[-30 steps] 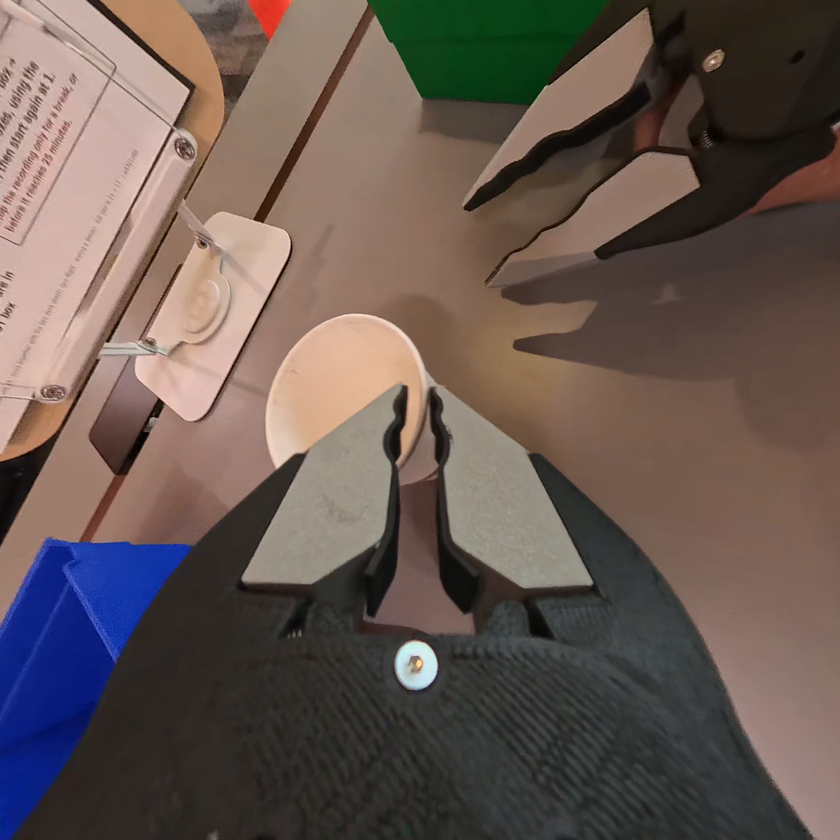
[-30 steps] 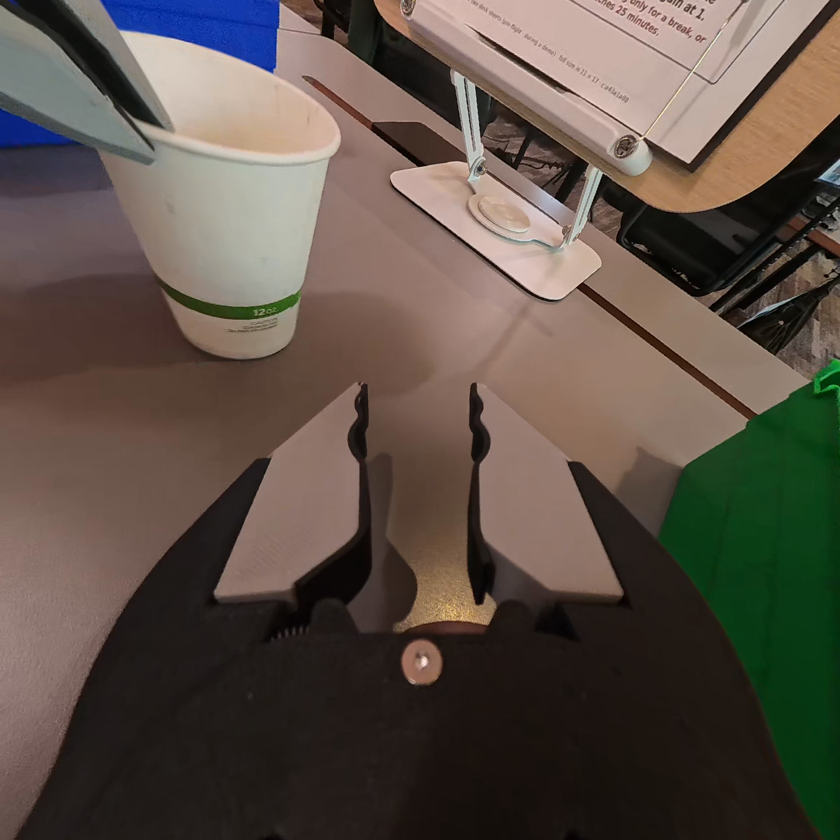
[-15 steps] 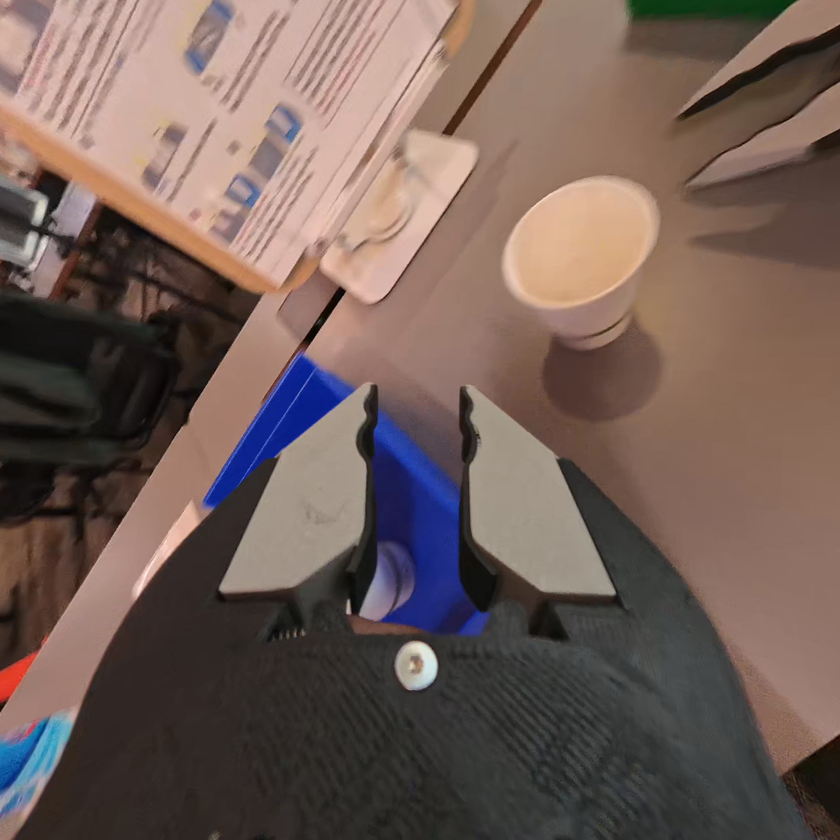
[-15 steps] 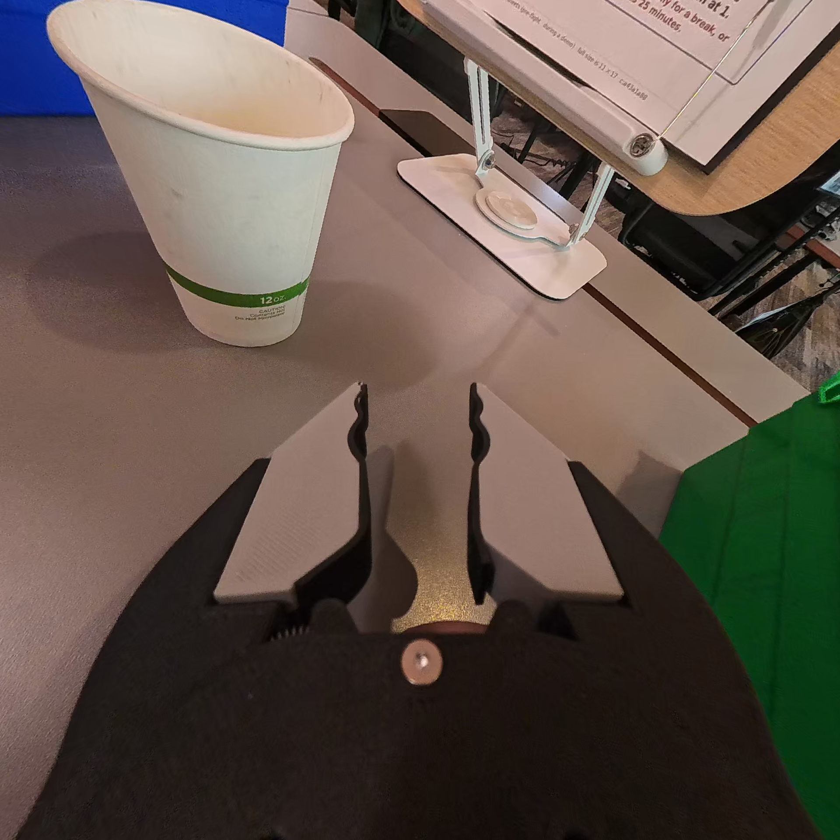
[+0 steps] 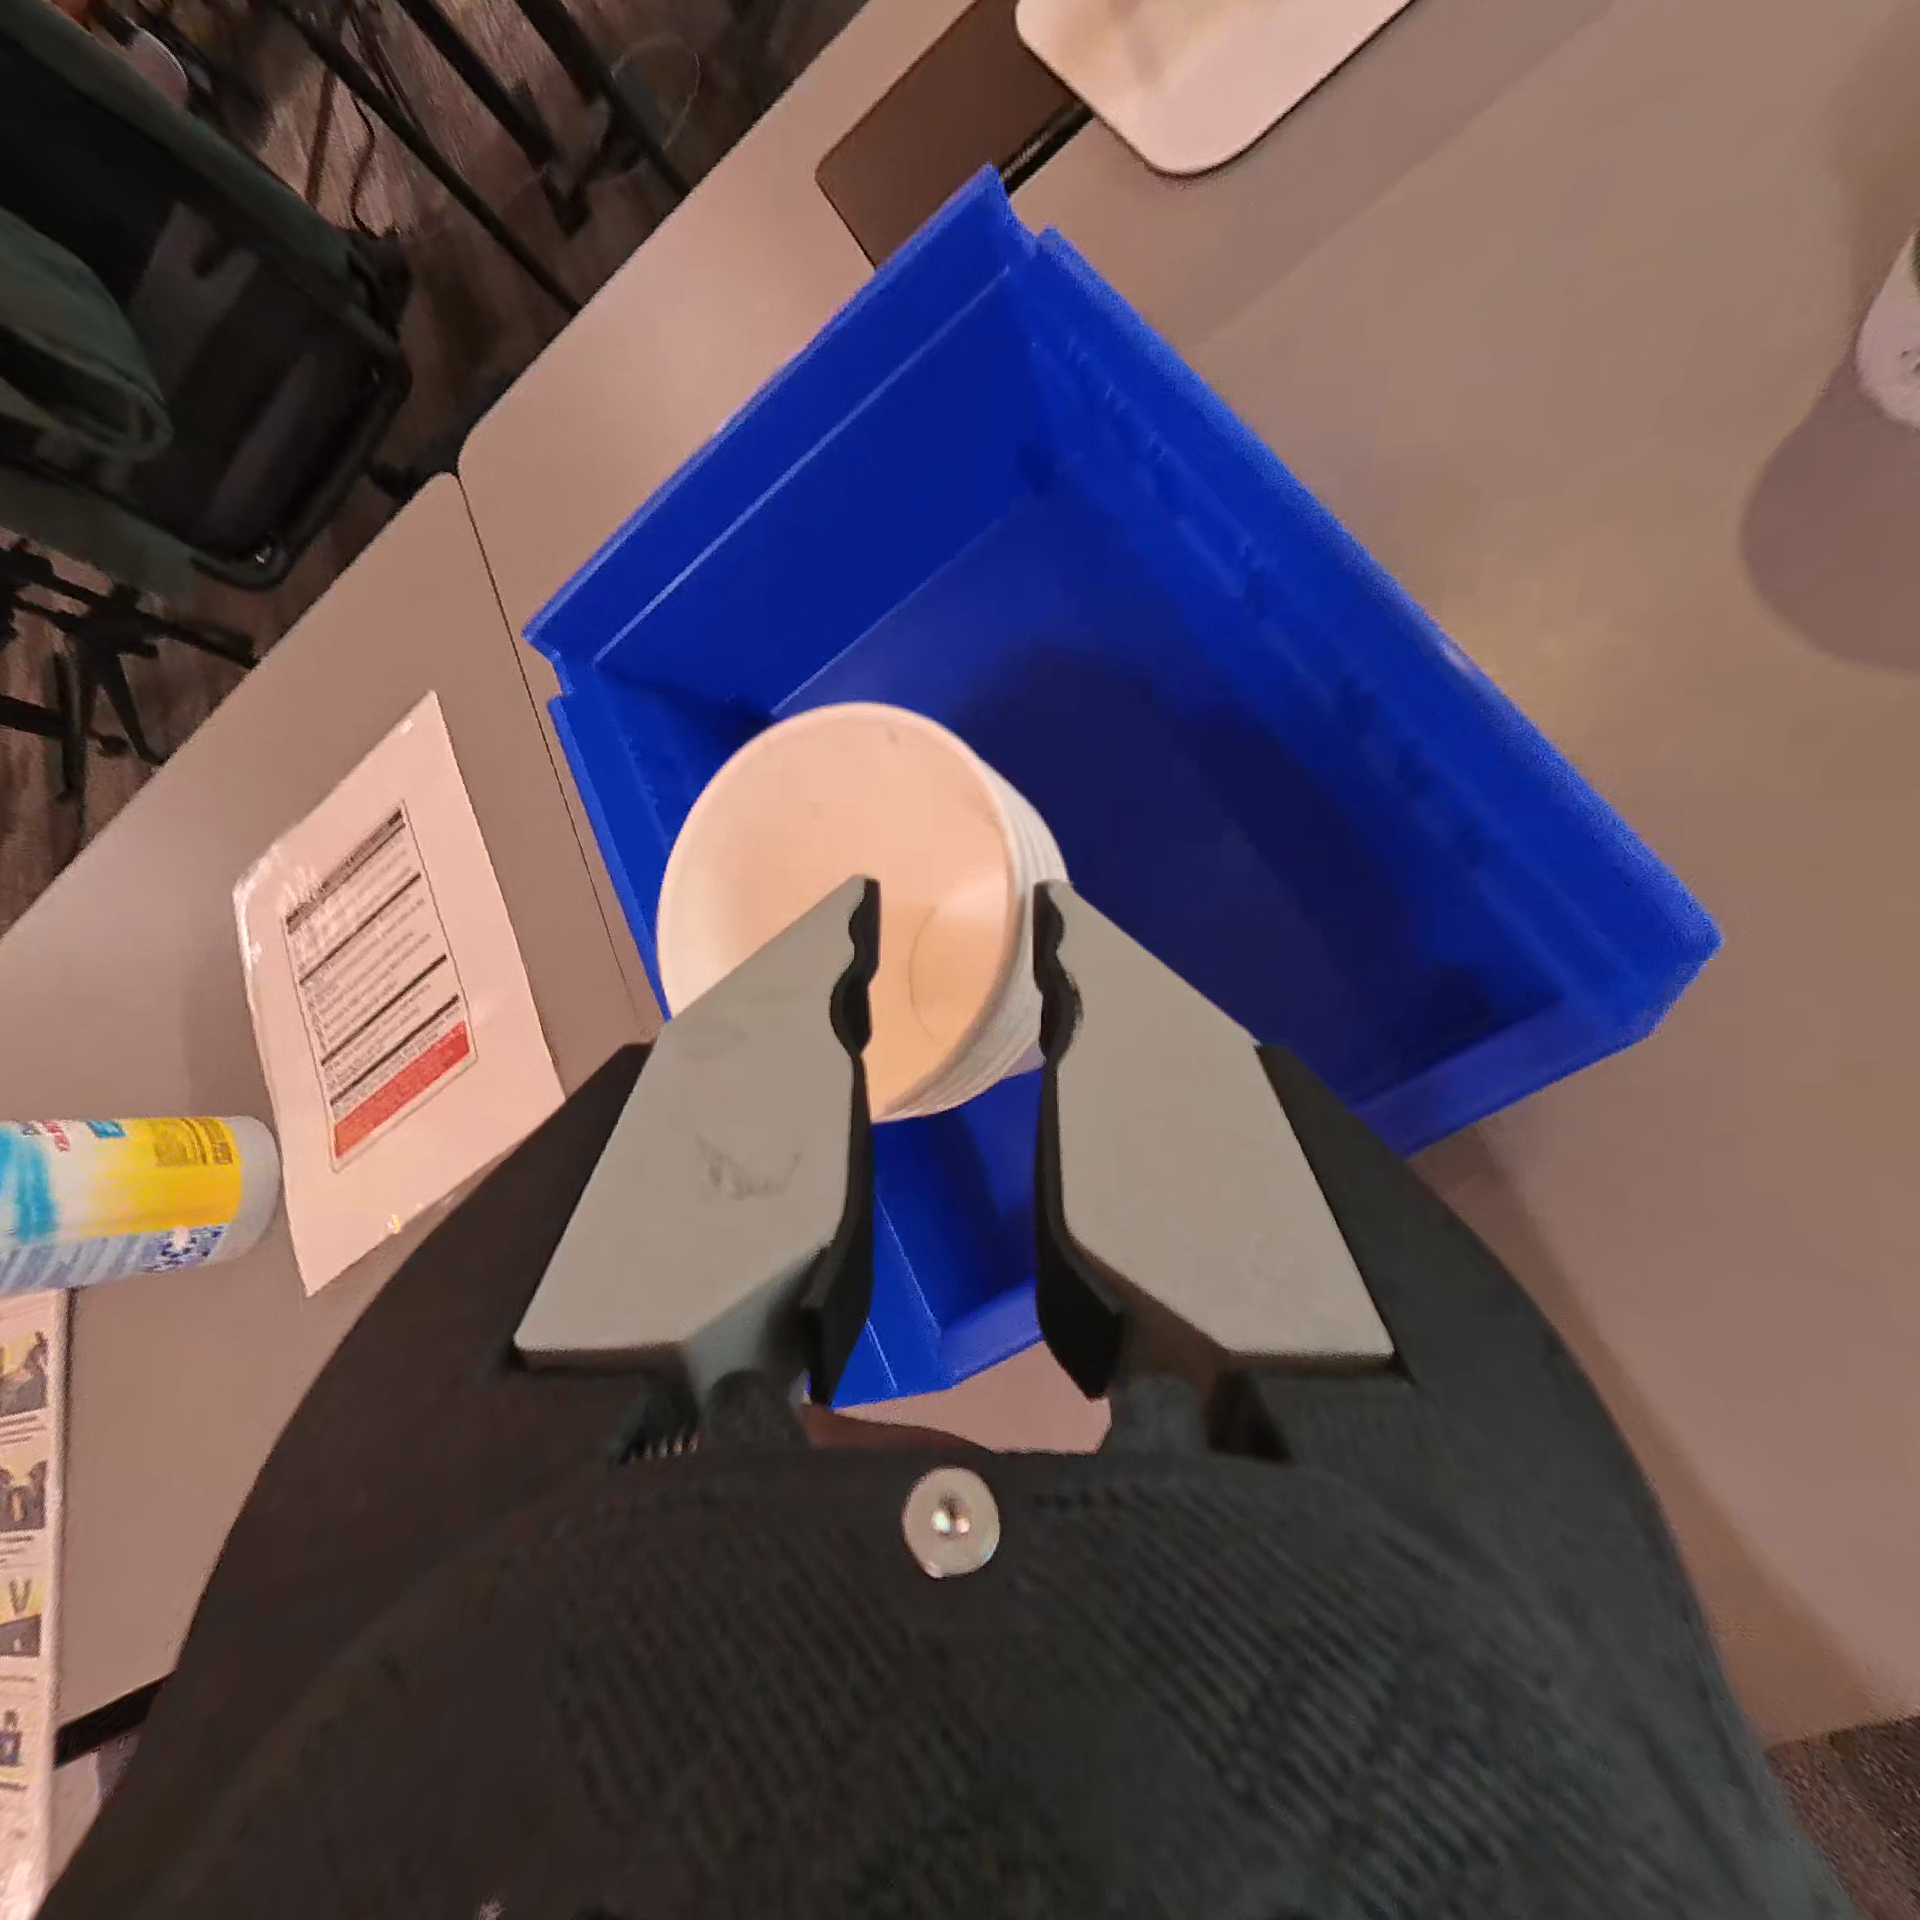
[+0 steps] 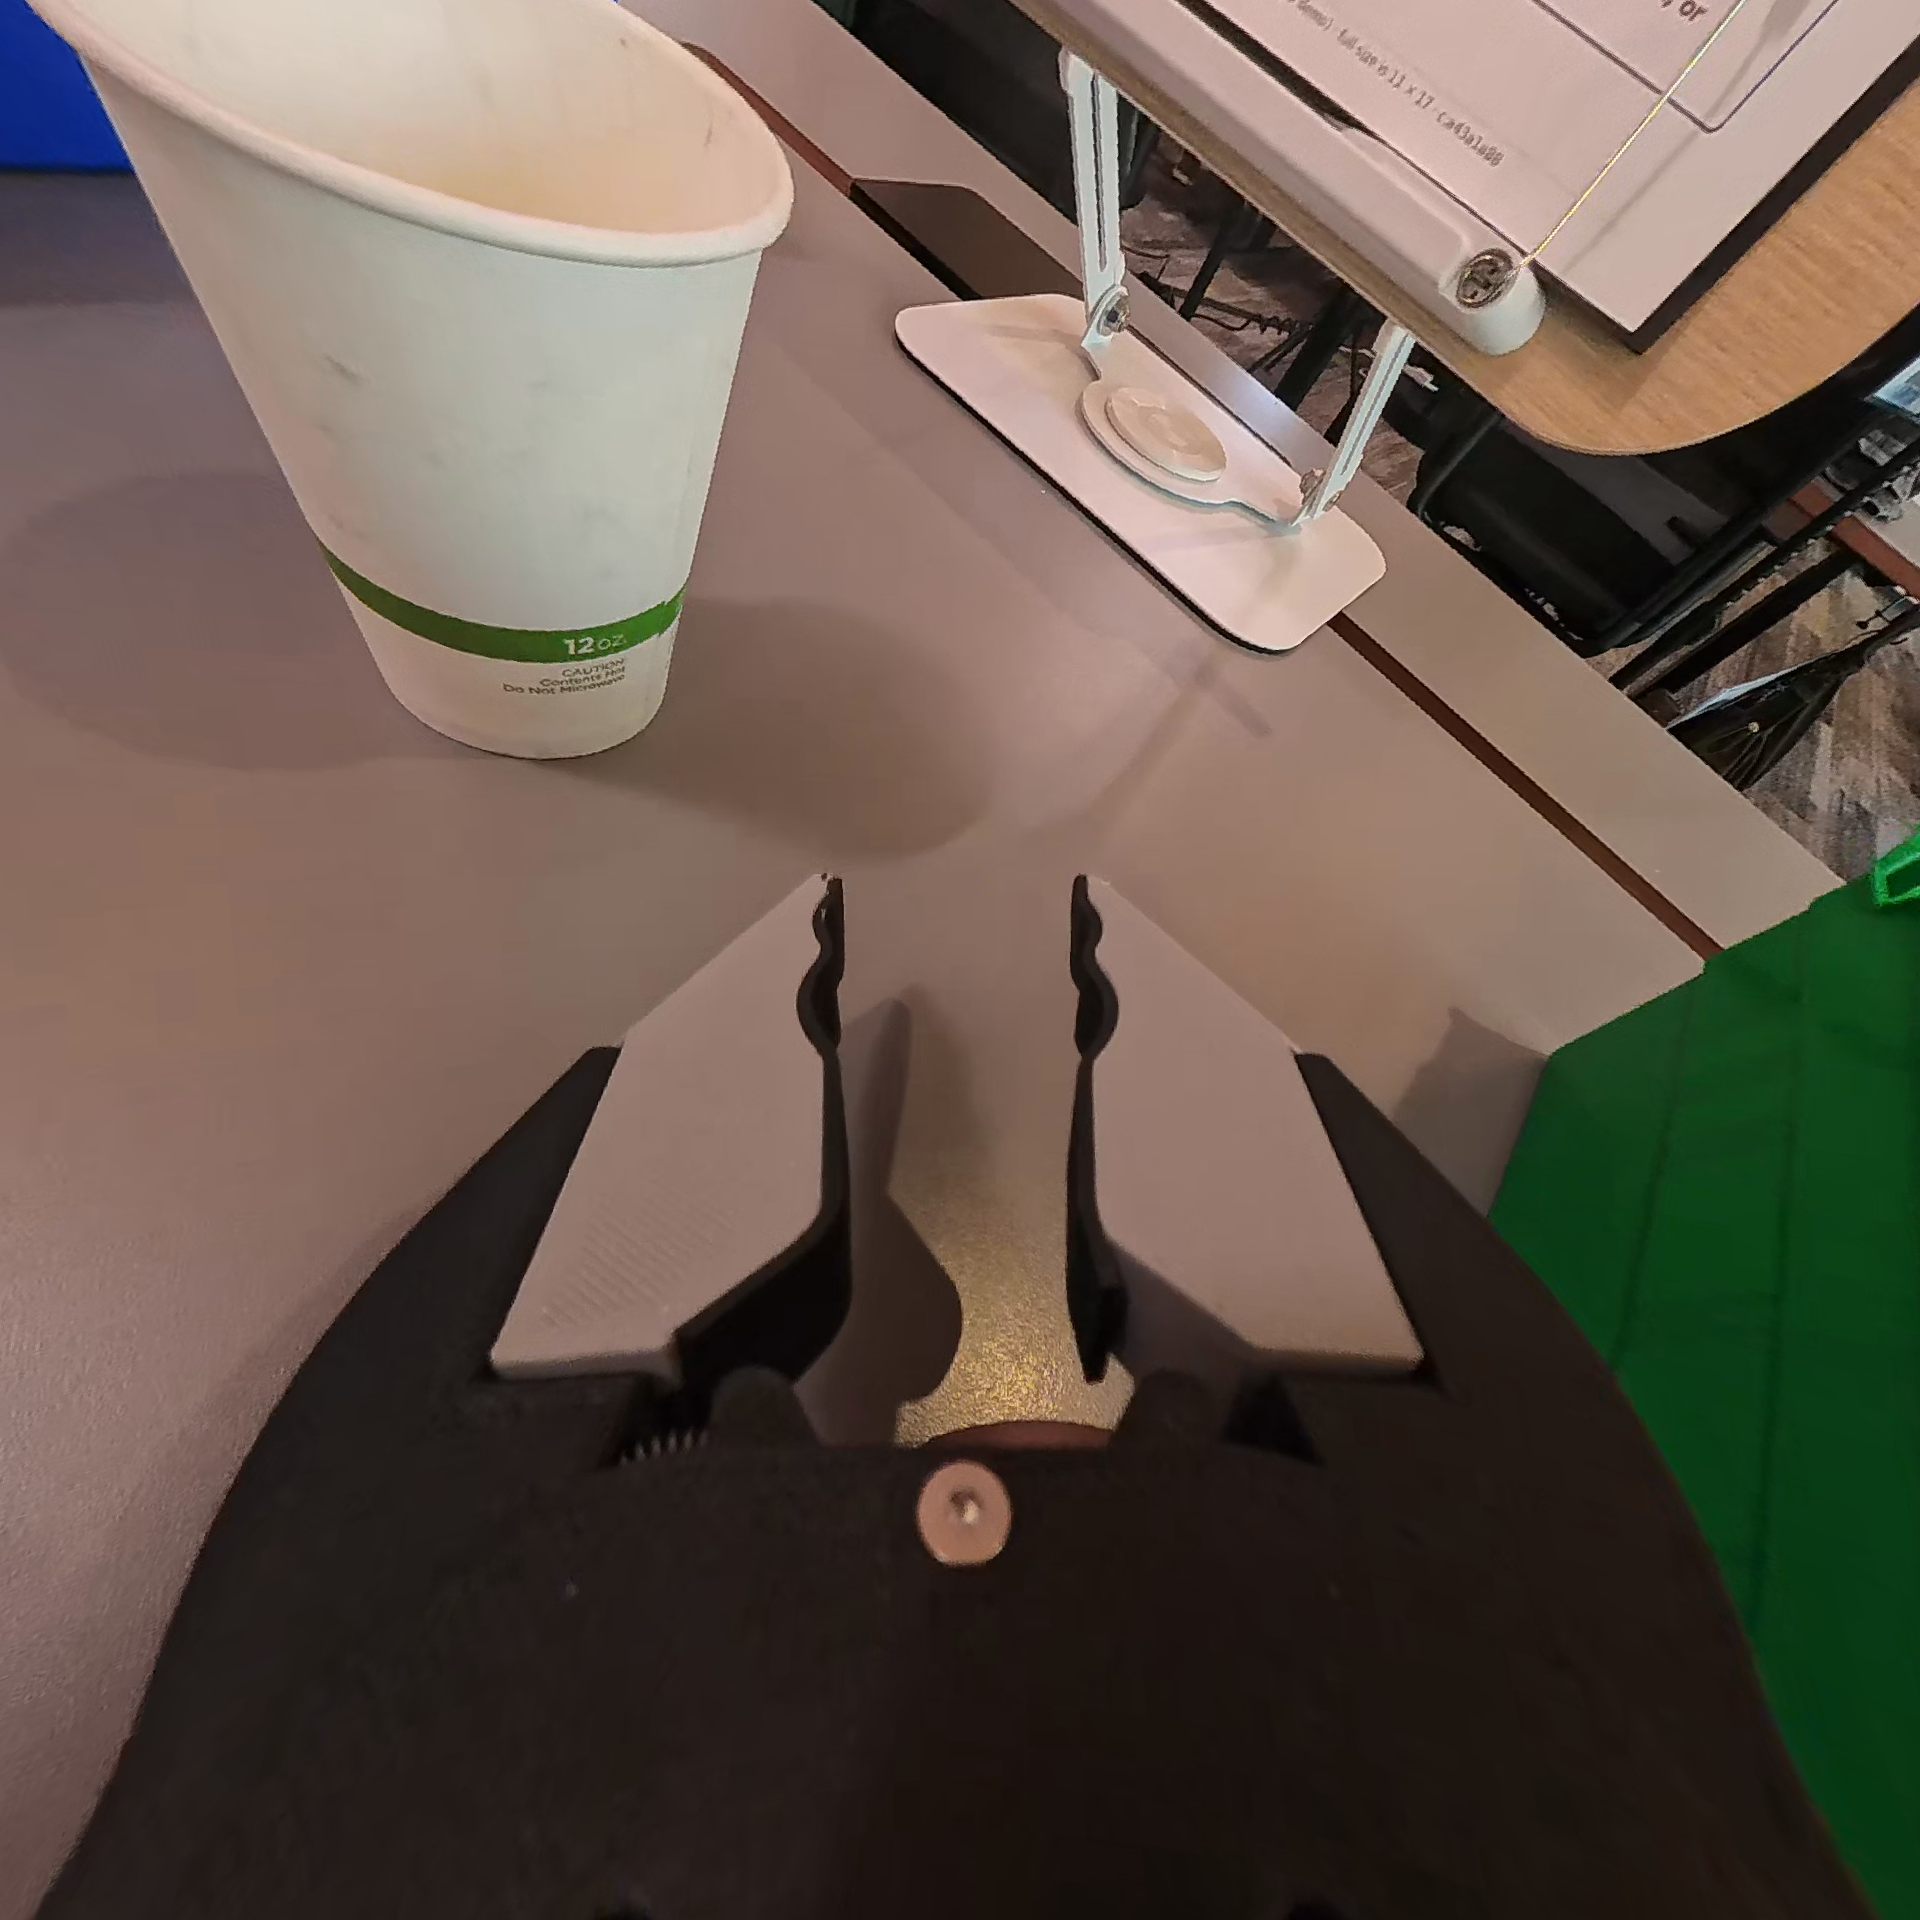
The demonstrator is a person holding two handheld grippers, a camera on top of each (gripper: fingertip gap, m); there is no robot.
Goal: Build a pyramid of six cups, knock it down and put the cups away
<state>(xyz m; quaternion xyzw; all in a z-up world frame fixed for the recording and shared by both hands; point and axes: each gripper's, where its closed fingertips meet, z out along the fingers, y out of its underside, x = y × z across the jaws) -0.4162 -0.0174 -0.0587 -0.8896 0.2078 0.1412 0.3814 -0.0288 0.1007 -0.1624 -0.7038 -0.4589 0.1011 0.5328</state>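
Cup stack [image 5: 831,894]: a nested stack of white paper cups stands mouth-up in the near-left corner of the blue bin [image 5: 1299,644]; several rims show down its right side, though I cannot count them.
Single cup [image 6: 468,343]: one white cup with a green band stands upright and alone on the grey bench [image 6: 208,1039]. In the left wrist view only a sliver of it shows at the right edge, well apart from the bin.
Left gripper [image 5: 951,914]: a second ago it pinched the rim of the single cup on the bench; half a second ago it was free and swinging towards the bin. Now it hangs above the stack with its fingers apart, the tips straddling the stack's right-hand rim with nothing clamped.
Right gripper [image 6: 951,904]: fingers spread and empty, low over bare bench, just in front of the single cup. It has barely shifted over the last second.
Meaning for the task: the first cup looks placed, so the build is only beginning. The left gripper seems to be going for the next cup.
Next move: likely close on the top rim alone and lift straight up.
Risk: nested cups may cling and come out together.
Surroundings: a white stand base [image 6: 1143,488] beyond the cup, a green bin [image 6: 1714,1351] at right, a printed sheet [image 5: 395,987] and a spray can [image 5: 125,1195] left of the blue bin.
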